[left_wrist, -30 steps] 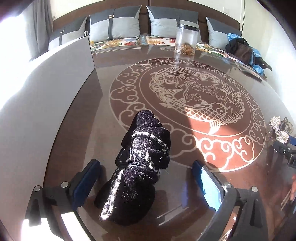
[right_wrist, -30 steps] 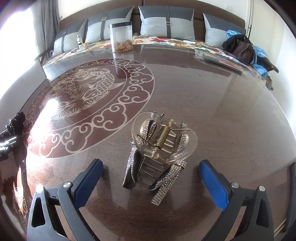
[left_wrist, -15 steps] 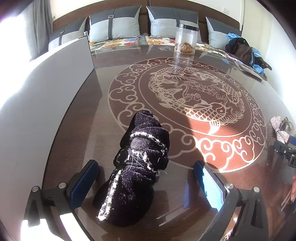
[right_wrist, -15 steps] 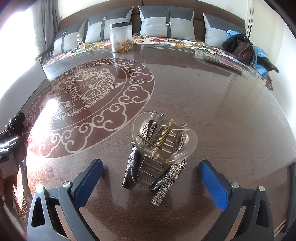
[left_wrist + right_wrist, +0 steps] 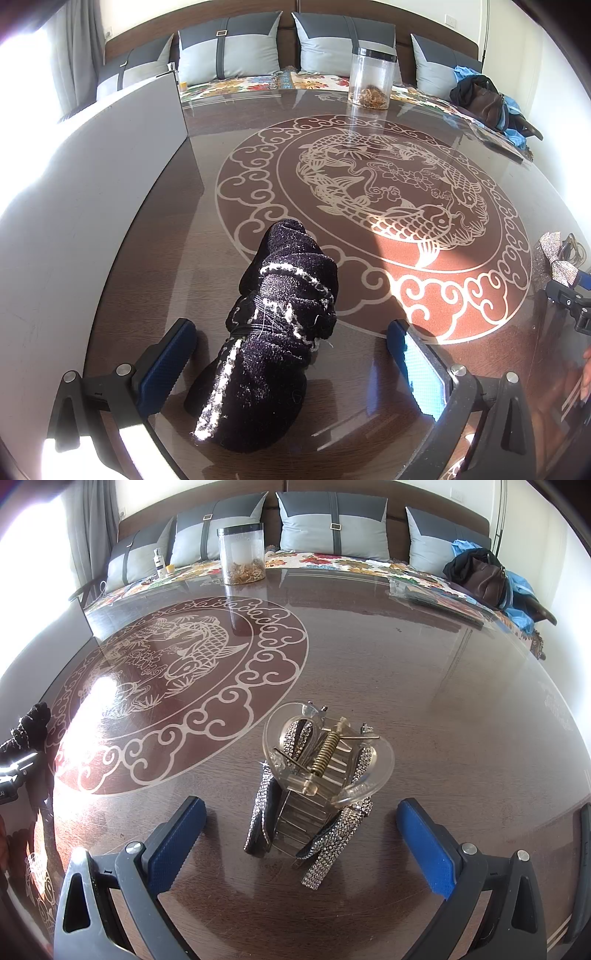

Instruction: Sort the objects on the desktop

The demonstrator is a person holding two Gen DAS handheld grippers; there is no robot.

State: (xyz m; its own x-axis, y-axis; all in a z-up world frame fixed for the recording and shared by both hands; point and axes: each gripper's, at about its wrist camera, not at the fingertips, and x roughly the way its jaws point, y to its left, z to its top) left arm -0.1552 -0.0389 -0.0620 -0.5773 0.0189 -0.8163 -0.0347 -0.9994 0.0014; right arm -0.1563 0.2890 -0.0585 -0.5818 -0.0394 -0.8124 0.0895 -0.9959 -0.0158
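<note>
A black fuzzy hair tie with white trim [image 5: 273, 332] lies on the dark table, between the spread blue pads of my left gripper [image 5: 291, 343], which is open and not touching it. A clear hair claw with a rhinestone bow [image 5: 321, 775] rests on the table between the blue pads of my right gripper [image 5: 303, 819], also open. In the left wrist view that bow [image 5: 554, 258] and part of the right gripper show at the far right edge. The black hair tie [image 5: 31, 723] peeks in at the right wrist view's left edge.
A clear jar with a black lid [image 5: 371, 79] stands at the far side of the table [image 5: 424, 672], which bears a fish medallion. A grey panel [image 5: 92, 177] runs along the left. Cushions, a small bottle [image 5: 159, 563] and bags [image 5: 484, 576] sit on the bench behind.
The left gripper has slid slightly forward around the black hair tie. The right gripper and the hair claw have not moved.
</note>
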